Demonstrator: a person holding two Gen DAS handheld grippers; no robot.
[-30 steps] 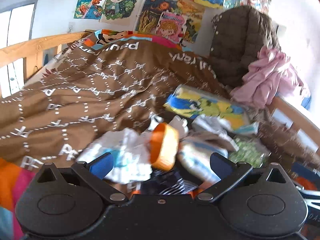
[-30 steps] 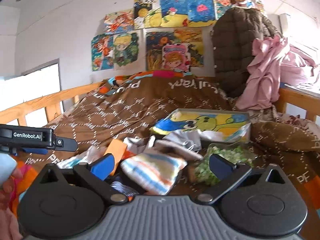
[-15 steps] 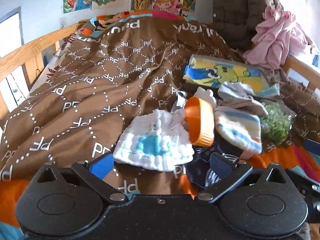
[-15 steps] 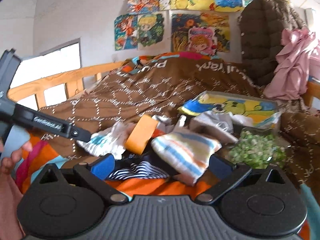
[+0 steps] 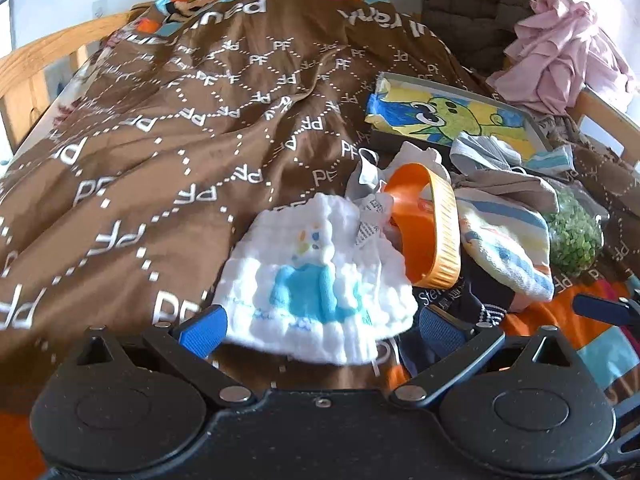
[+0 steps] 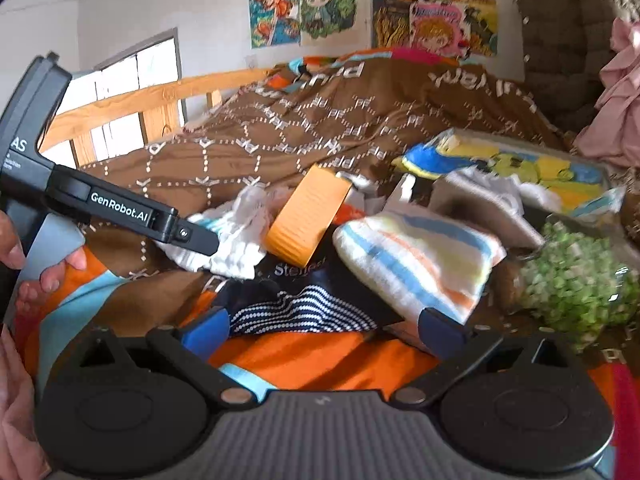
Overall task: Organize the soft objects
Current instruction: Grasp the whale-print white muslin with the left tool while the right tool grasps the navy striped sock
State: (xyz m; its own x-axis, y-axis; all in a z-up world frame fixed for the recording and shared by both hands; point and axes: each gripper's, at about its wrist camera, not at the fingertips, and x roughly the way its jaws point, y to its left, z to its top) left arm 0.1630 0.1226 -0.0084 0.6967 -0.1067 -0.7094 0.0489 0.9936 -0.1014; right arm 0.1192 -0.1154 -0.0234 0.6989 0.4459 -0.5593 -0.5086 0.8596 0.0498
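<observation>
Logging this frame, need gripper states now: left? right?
Left gripper: open, around the white cloth, not clamped.
Right gripper: open, holding nothing, above the striped navy garment.

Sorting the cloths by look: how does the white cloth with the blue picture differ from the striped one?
The white cloth is plain white with one blue picture; the striped cloth carries blue, orange and yellow bands. The white cloth lies left of the orange lid, between the open left gripper's fingers; the striped cloth lies right of it, ahead of the open right gripper. Both look soft and crumpled.
</observation>
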